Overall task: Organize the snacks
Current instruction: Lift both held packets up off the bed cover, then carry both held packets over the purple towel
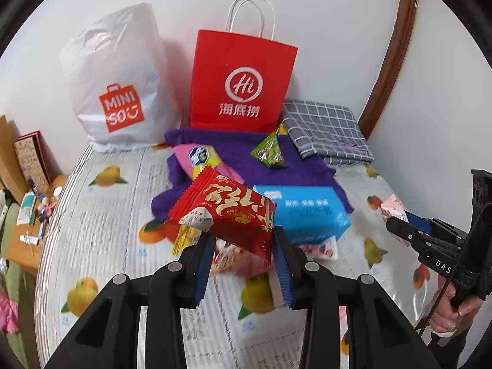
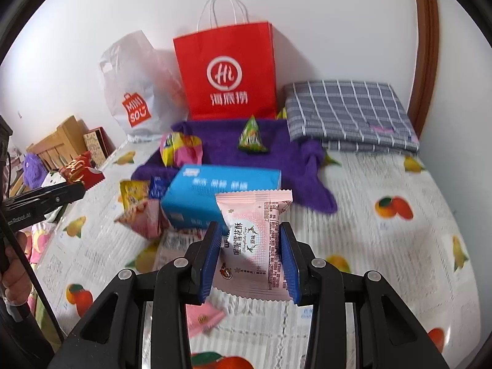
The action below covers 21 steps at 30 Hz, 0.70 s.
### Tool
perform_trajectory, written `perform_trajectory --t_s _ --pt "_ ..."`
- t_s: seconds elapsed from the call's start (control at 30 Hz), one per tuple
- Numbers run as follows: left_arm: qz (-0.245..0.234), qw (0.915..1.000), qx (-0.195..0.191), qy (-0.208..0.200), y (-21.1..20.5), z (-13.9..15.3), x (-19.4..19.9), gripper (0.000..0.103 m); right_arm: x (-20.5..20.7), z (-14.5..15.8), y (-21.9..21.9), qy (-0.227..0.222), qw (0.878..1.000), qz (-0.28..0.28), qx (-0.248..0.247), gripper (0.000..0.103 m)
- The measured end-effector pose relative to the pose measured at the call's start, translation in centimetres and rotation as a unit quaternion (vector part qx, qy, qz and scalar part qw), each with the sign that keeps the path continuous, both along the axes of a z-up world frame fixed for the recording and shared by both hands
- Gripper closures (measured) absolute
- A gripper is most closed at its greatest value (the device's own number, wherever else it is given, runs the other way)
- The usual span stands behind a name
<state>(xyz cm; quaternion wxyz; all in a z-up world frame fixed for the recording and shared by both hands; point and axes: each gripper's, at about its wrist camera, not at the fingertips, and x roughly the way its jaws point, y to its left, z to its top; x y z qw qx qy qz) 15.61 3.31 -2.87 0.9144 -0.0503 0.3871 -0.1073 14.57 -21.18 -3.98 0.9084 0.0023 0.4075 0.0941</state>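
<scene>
My left gripper (image 1: 244, 240) is shut on a red snack packet with gold characters (image 1: 227, 210), held above the bed; it also shows in the right wrist view (image 2: 80, 170). My right gripper (image 2: 250, 235) is shut on a pink snack packet (image 2: 255, 240), held above the bed; it also shows in the left wrist view (image 1: 392, 210). A blue pack (image 2: 215, 196) lies mid-bed with small snacks (image 2: 141, 215) beside it. A green triangular snack (image 2: 252, 136) and a pink-yellow bag (image 2: 181, 147) lie on a purple towel (image 2: 292, 160). A red paper bag (image 2: 227, 70) and a white MINISO bag (image 2: 135, 92) stand at the wall.
A folded grey checked cloth (image 2: 347, 113) lies at the back right by a brown frame (image 2: 427, 46). The bed has a fruit-print cover (image 2: 384, 246). A wooden side table with small items (image 1: 30, 209) stands left of the bed. A pink sachet (image 2: 203, 319) lies under my right gripper.
</scene>
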Motion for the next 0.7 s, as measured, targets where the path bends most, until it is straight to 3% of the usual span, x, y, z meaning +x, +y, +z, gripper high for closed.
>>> perform_trajectory --t_s 0.7 --pt "-0.004 0.9999 -0.002 -0.015 -0.7 4.7 6.4 0.068 7.6 5.5 3.0 -0.025 0.999 0.022 -0.004 0.065"
